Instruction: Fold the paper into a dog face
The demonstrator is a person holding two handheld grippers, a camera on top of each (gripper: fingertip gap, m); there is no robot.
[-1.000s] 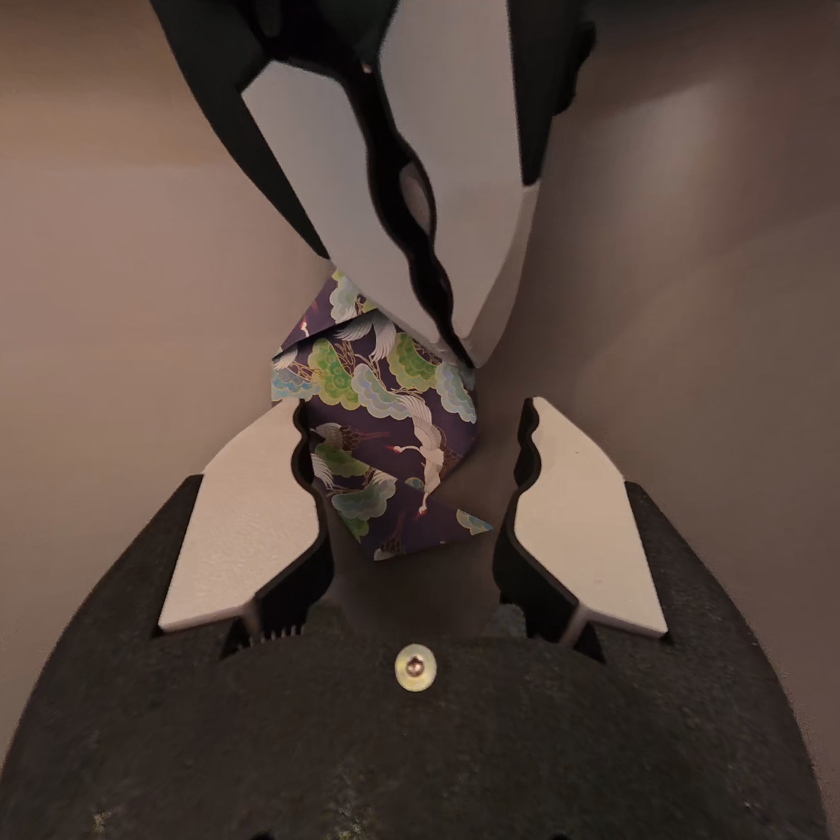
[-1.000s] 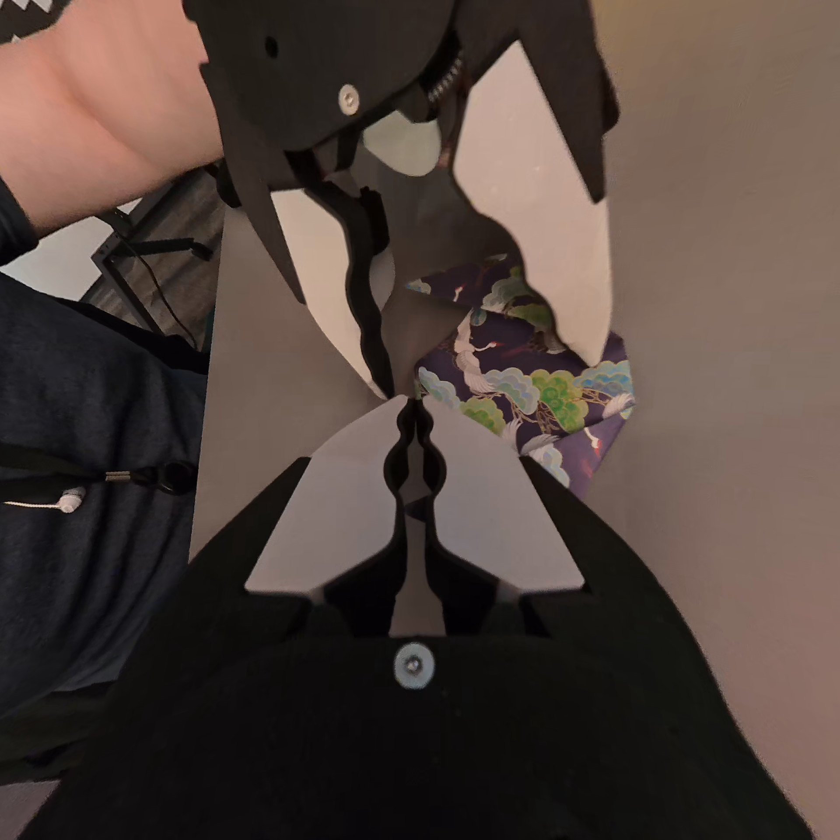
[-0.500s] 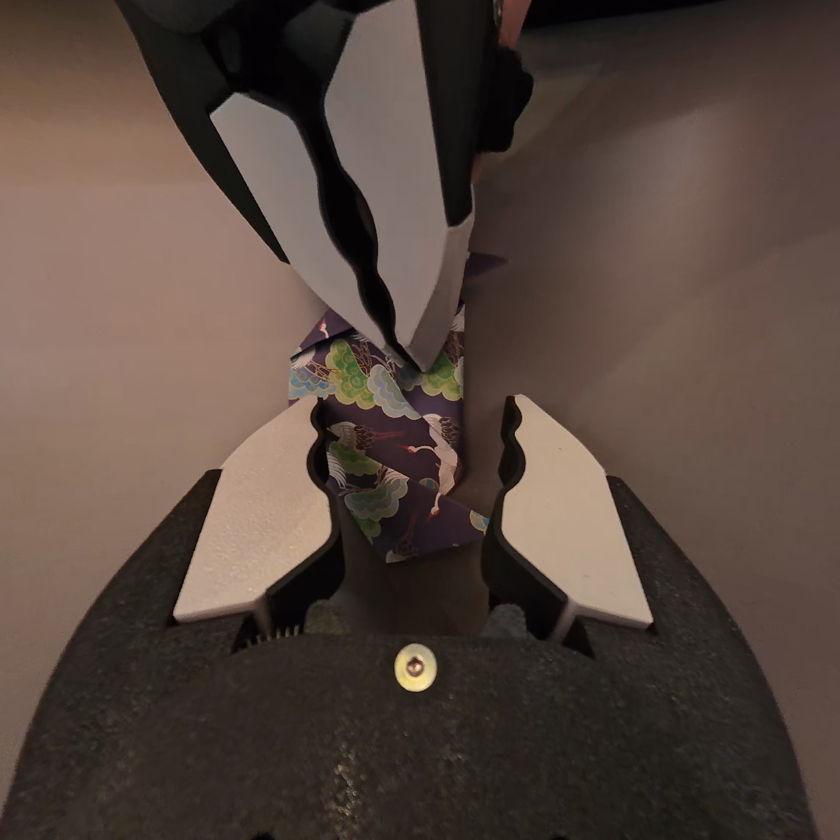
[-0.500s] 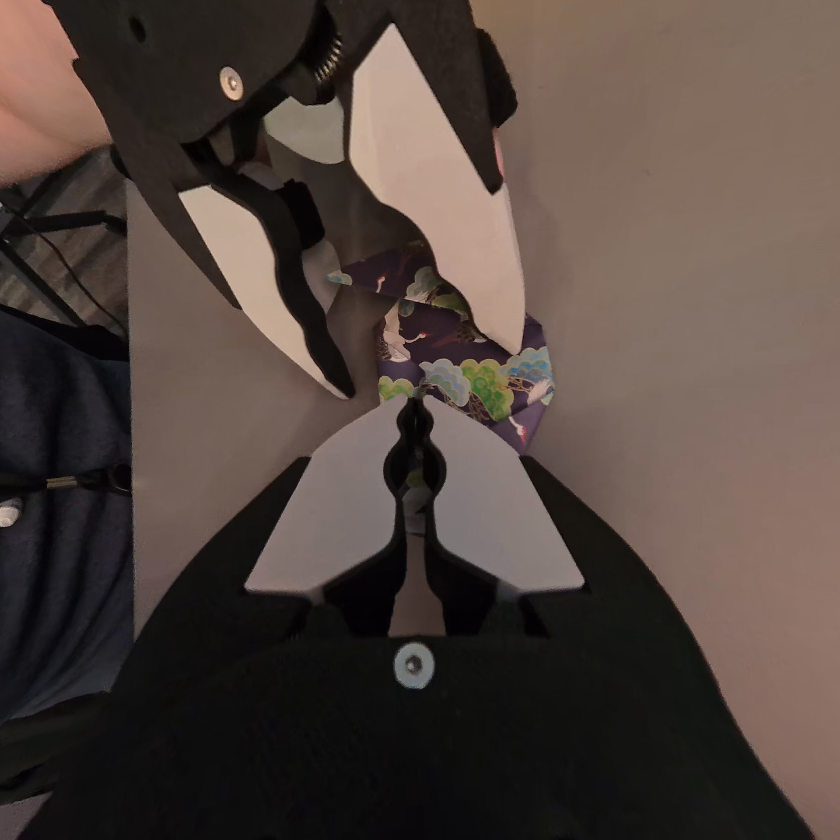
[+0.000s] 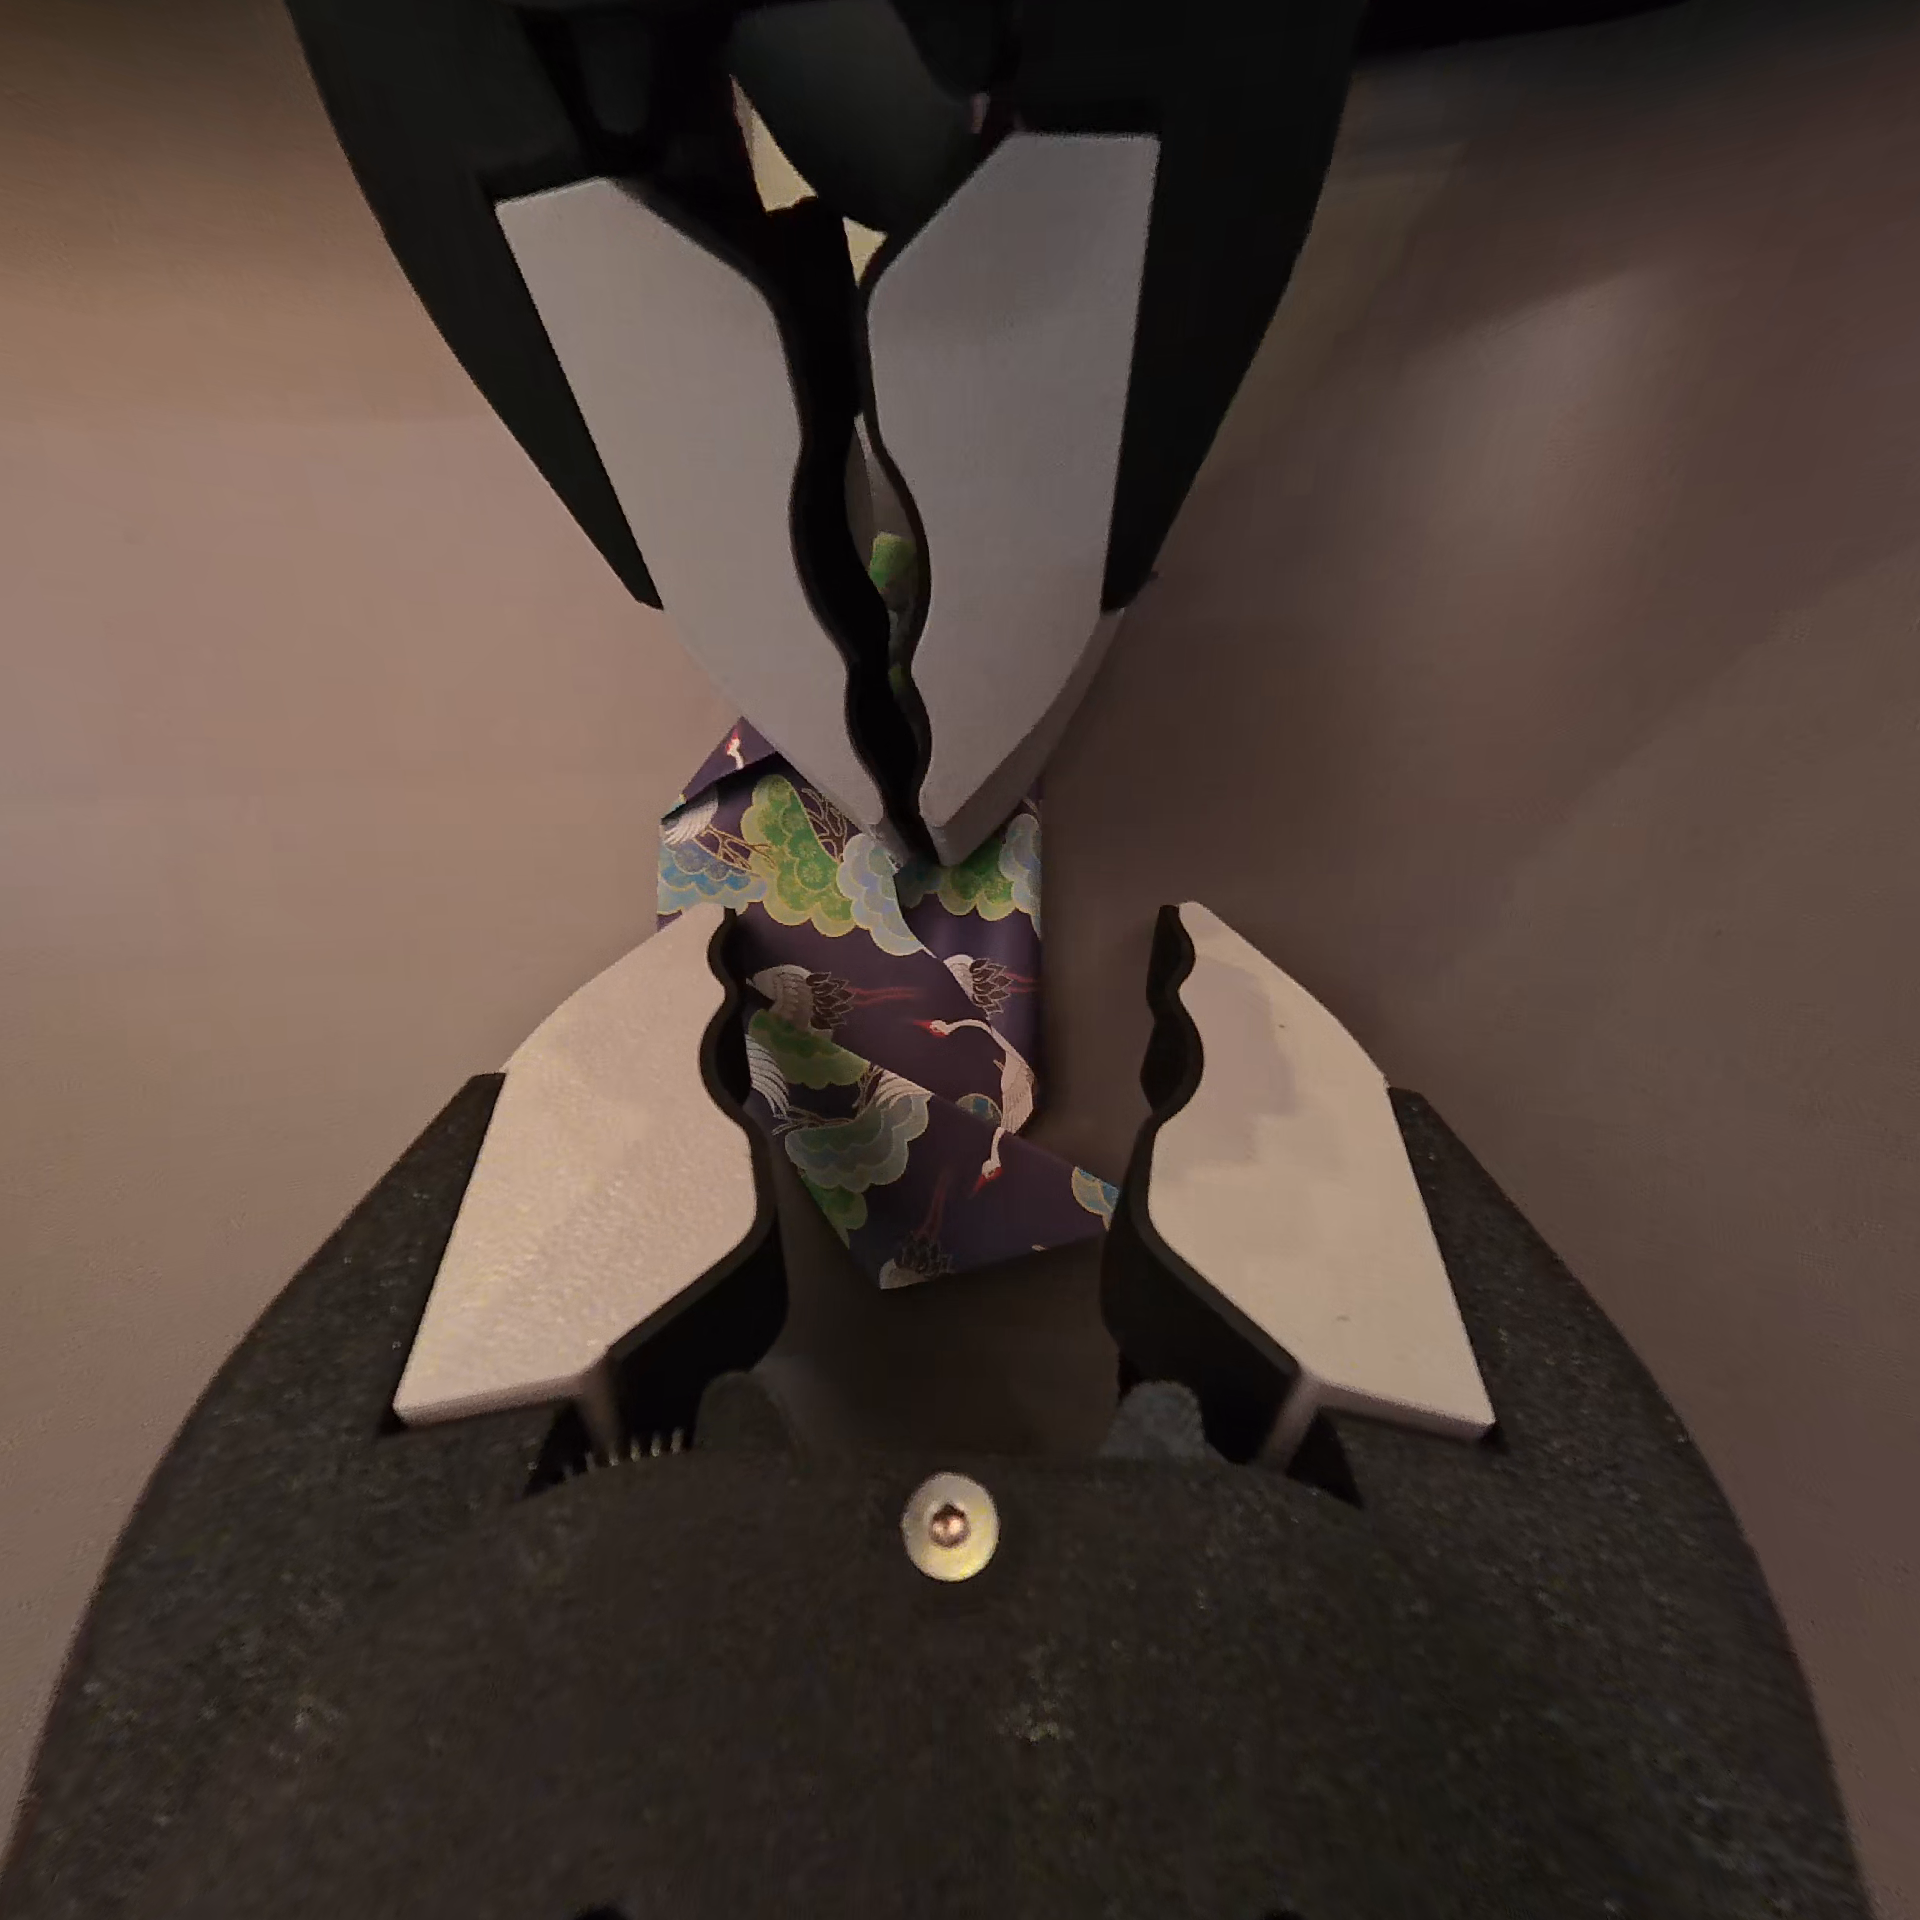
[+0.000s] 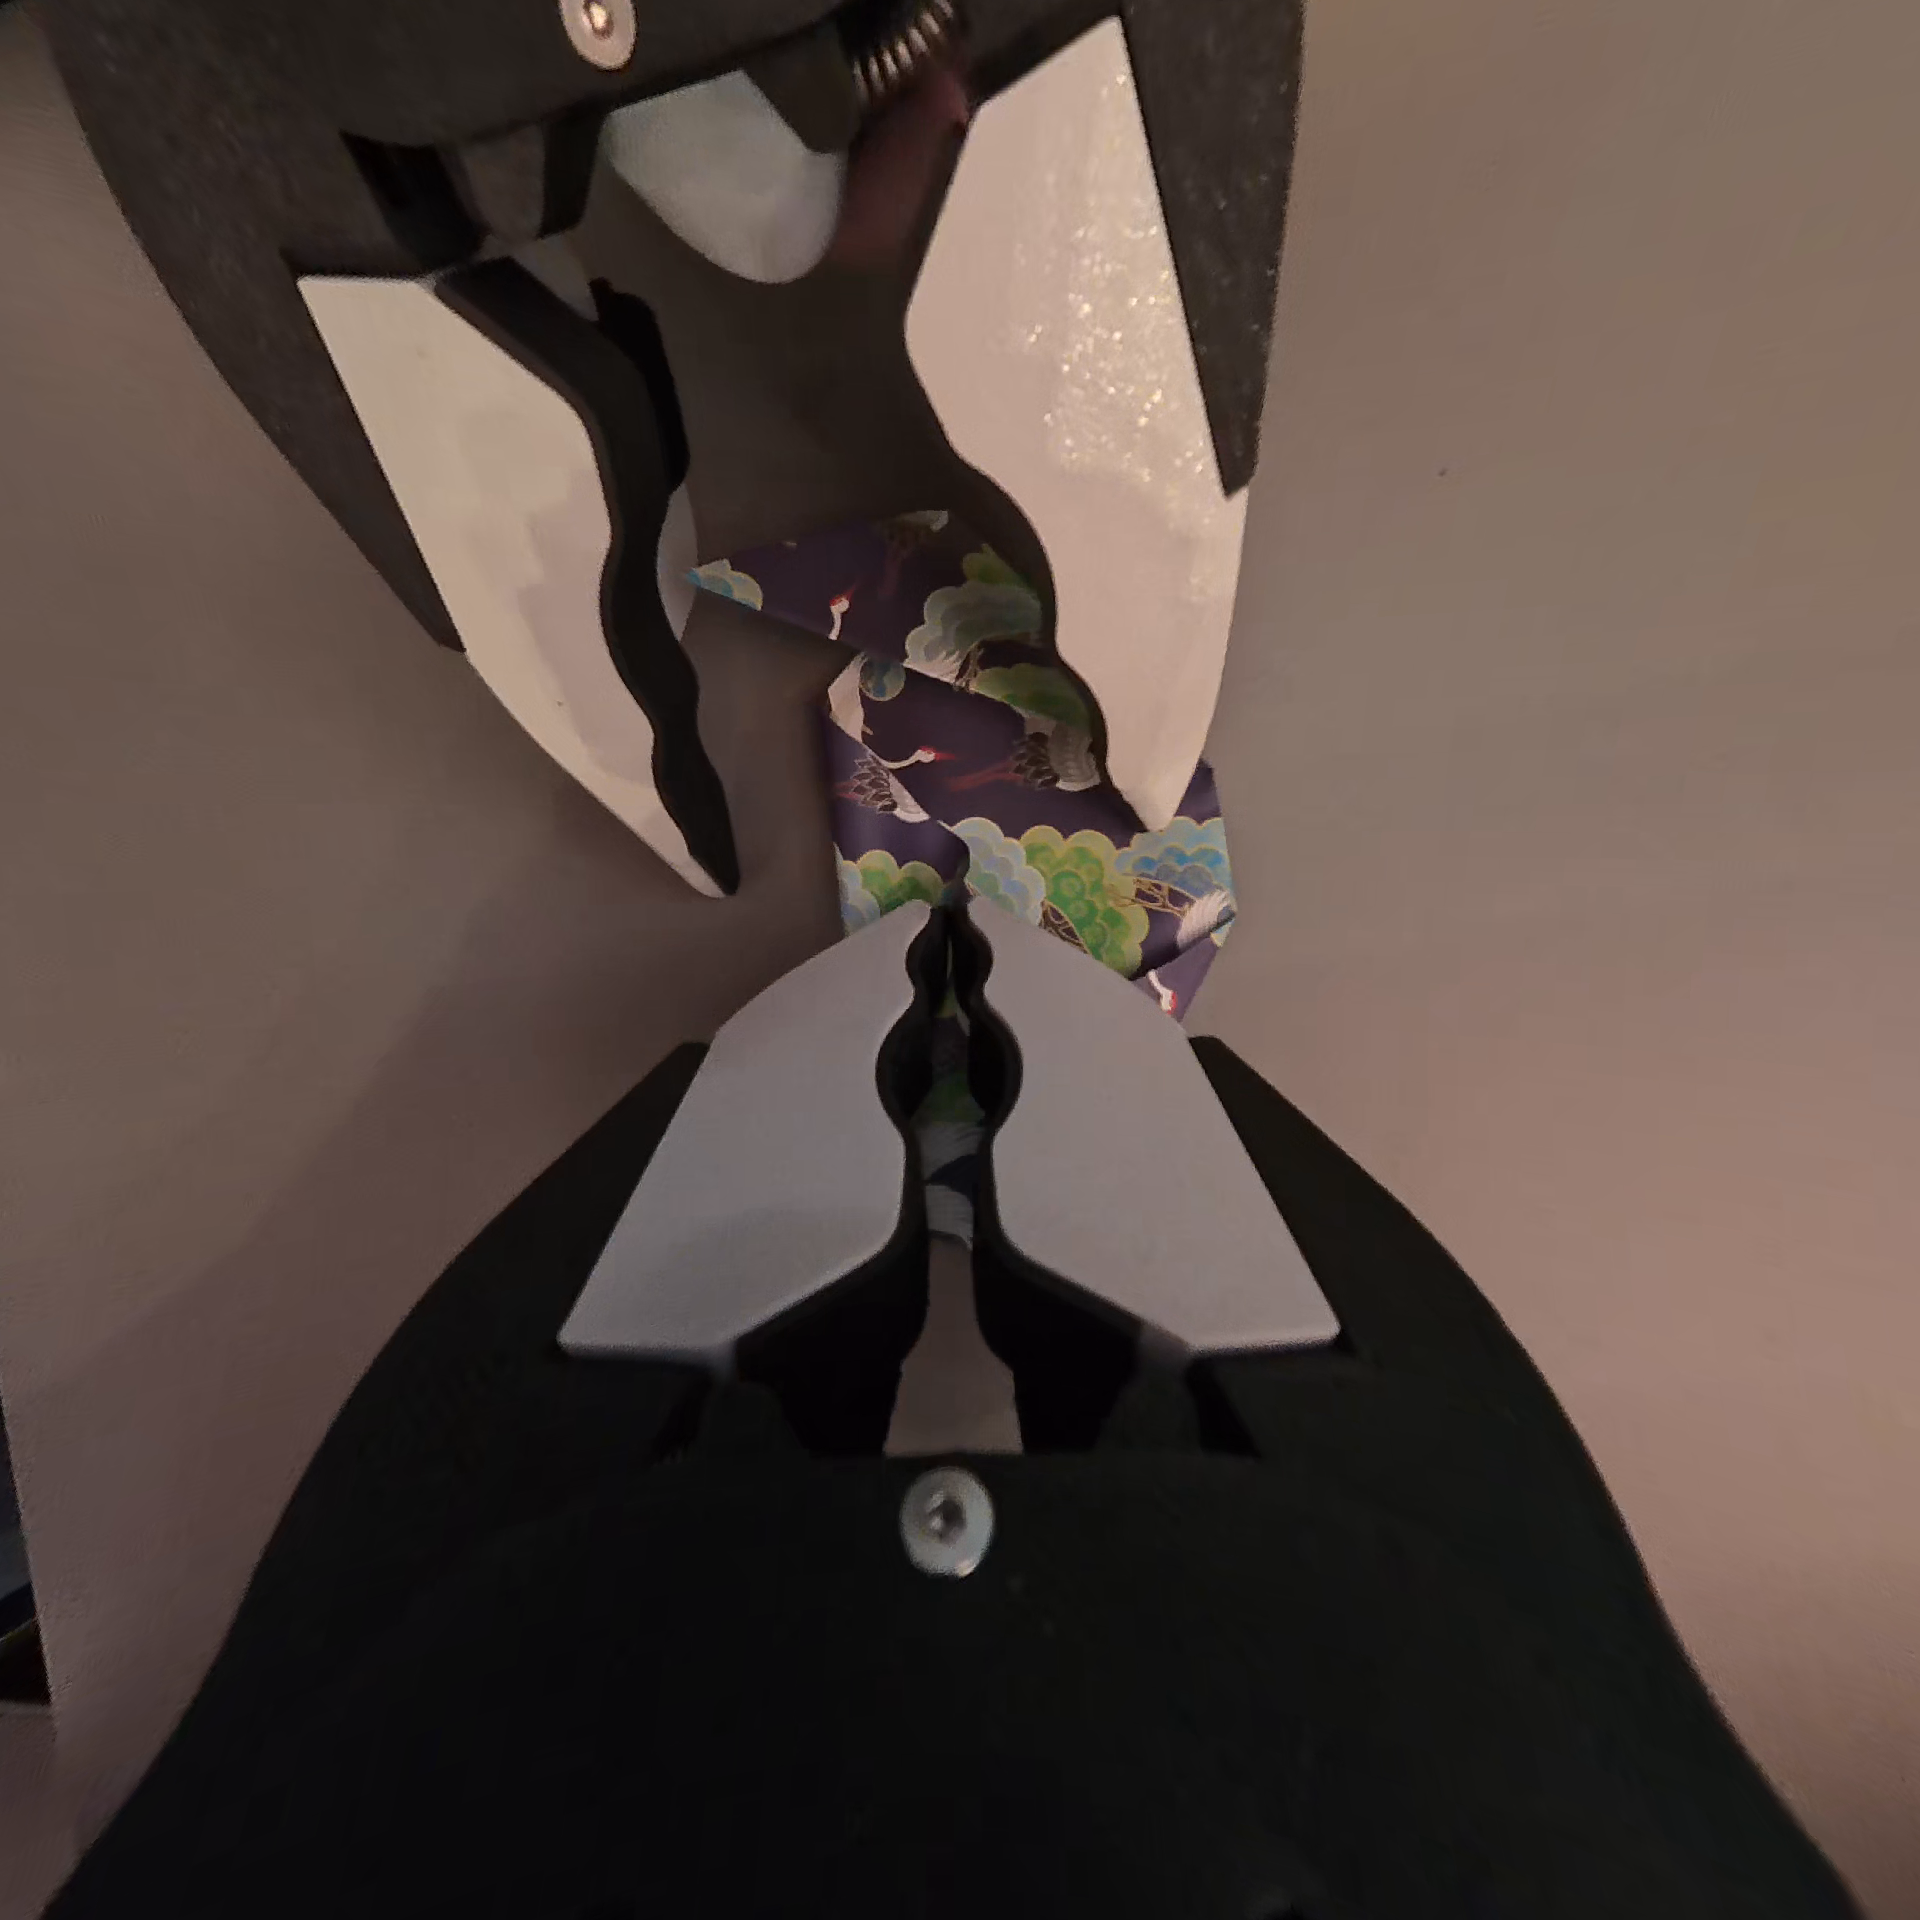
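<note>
The folded paper (image 5: 883, 1049), dark purple with cranes and green clouds, lies on the grey table (image 5: 312, 727). My left gripper (image 5: 945, 925) is open, with its fingers on either side of the paper's near part. My right gripper (image 5: 914, 842) faces it from above and is shut on a raised flap of the paper, whose pattern shows in the gap between its fingers. In the right wrist view the right gripper (image 6: 951, 914) is shut at the paper's (image 6: 1081, 873) near edge. The open left gripper (image 6: 940, 852) straddles the far part.
The table surface (image 6: 1558, 727) spreads plain on both sides of the paper. Its edge (image 6: 31, 1507) shows at the far left of the right wrist view, with dark space beyond it.
The right gripper has swung round to face the left gripper head-on and moved over the paper. Paper now shows between its shut fingers. The left gripper's fingers have narrowed slightly but stay open.
</note>
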